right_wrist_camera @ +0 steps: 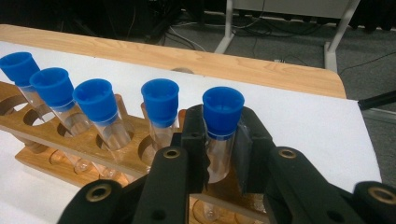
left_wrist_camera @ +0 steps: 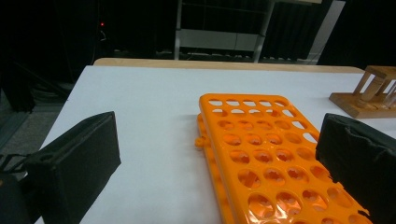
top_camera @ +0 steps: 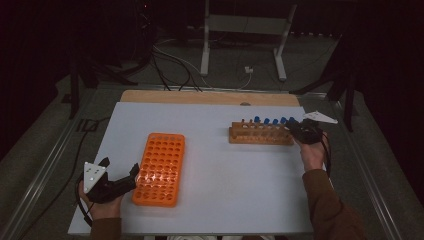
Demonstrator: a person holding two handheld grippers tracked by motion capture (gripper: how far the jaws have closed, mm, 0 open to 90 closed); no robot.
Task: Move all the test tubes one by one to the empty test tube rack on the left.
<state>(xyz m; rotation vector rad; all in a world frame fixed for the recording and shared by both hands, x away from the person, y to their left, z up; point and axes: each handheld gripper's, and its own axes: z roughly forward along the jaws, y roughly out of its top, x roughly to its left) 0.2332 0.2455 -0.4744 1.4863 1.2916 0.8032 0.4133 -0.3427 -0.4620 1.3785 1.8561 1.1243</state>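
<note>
At the frame's right, the right gripper (right_wrist_camera: pixel 223 154) clamped a blue-capped test tube (right_wrist_camera: pixel 221 130) in the wooden rack (top_camera: pixel 260 135), seemingly needing a straight lift, while the left gripper (left_wrist_camera: pixel 219 163) gaped wide beside the orange rack (left_wrist_camera: pixel 266 154).

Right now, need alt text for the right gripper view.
The right gripper has its two black jaws closed around a clear tube with a blue cap, the end one of five standing in a wooden rack. The rack sits on a white table with a wooden far edge.
</note>
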